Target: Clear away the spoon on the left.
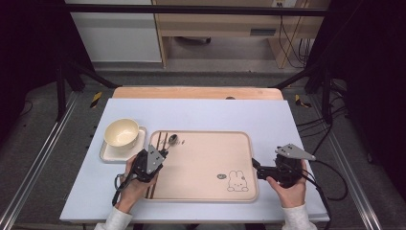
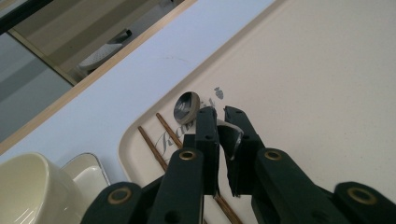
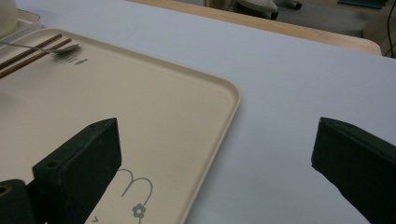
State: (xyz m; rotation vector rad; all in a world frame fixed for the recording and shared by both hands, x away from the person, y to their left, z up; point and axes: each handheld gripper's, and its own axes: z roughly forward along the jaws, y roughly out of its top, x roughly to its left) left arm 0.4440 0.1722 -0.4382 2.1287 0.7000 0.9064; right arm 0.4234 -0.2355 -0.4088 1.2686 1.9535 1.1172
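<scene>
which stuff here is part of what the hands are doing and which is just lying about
In the job:
- spoon, its handle between the jaws of the left gripper
- chopsticks, beside the spoon
- tray, which carries both

Lying about:
- bowl on its small dish, left of the tray
- right gripper, open, at the tray's right edge, holding nothing

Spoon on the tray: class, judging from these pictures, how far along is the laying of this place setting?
Done: the chopsticks lie on the tray, and the bowl sits on its small plate beside it. In hand: the left gripper is closed on the spoon, whose bowl rests next to the chopsticks. Left: release the spoon. The right gripper waits open at the tray's edge.
</scene>
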